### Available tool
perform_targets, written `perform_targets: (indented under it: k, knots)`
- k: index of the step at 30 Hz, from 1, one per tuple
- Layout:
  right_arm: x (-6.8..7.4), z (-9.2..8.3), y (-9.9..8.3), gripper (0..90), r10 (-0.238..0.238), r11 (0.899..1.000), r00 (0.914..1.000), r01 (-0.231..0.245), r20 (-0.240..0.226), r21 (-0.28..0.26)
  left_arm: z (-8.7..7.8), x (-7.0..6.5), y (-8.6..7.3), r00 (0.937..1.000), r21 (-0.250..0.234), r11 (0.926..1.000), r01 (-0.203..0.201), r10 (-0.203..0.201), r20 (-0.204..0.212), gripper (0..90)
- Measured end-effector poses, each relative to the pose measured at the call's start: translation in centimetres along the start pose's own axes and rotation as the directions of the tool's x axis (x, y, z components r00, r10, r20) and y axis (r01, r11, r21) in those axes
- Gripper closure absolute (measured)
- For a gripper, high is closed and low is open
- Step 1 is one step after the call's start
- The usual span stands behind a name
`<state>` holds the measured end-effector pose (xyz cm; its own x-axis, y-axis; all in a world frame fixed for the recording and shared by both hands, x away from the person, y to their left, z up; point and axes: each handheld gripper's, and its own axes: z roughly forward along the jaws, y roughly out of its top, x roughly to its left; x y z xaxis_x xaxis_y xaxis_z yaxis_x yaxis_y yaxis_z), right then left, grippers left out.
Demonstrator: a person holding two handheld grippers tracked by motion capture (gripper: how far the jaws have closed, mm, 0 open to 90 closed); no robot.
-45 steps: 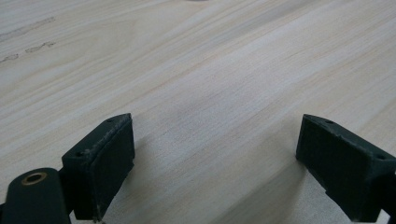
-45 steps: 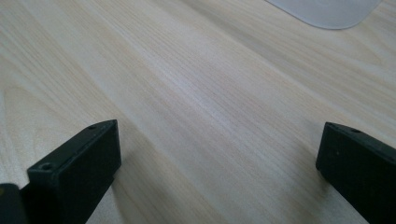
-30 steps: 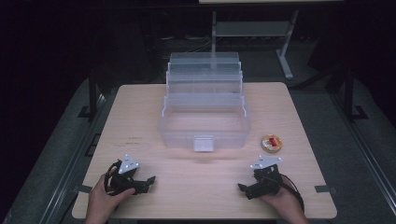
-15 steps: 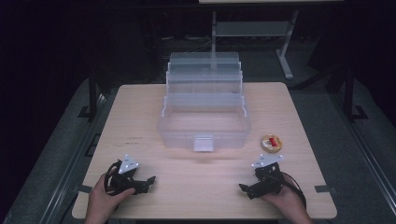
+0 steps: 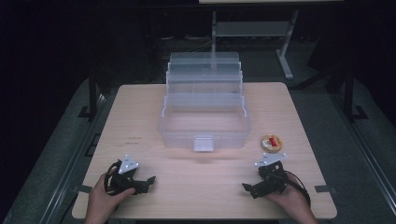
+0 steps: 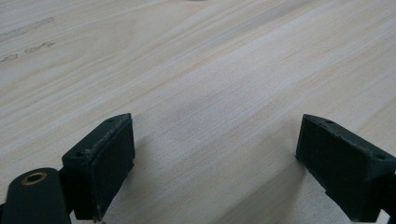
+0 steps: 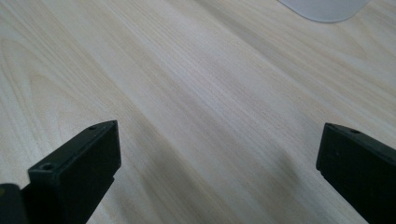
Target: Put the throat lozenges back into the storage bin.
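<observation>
A clear plastic tiered organiser box (image 5: 204,107) stands open at the middle of the wooden table (image 5: 140,116), its trays stepped back and a latch tab at its front. A small round red-and-yellow object (image 5: 271,143) lies right of the box. My left gripper (image 5: 148,183) rests near the front left edge, held by a hand, jaws open over bare wood (image 6: 210,140). My right gripper (image 5: 249,188) sits near the front right edge, also open, with nothing between its jaws (image 7: 215,154). Both point toward the table's middle.
A metal stand (image 5: 261,28) and dark floor lie beyond the table's far edge. Faint pencil marks (image 5: 134,138) sit left of the box. A corner of the box (image 7: 327,9) shows at the top of the right gripper view.
The right gripper has slid slightly toward the front edge. The left gripper and the box have not moved.
</observation>
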<state>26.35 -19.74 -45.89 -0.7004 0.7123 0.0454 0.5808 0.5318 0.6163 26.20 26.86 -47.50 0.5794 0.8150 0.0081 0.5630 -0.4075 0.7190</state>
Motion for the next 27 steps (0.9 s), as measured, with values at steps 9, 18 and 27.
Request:
perform_targets:
  k: [9, 18, 27]
  knots:
    - [-0.2, -0.4, 0.2, 0.0, -0.008, 1.000, 1.0000, 0.008, 0.004, 0.013, 0.0, 0.0, 0.0, 1.0000, 0.000, 1.0000, 0.000, 0.000, 0.000, 10.7]
    - [-0.6, -0.9, 0.4, 0.0, -0.009, 1.000, 0.9999, 0.009, 0.007, 0.019, 0.0, 0.0, 0.0, 1.0000, 0.000, 1.0000, 0.000, 0.000, 0.000, 10.7]
    - [-0.8, -1.2, 0.5, 0.0, -0.014, 0.999, 0.9999, 0.014, 0.009, 0.030, 0.0, 0.0, 0.0, 1.0000, 0.000, 1.0000, 0.000, 0.000, 0.000, 10.7]
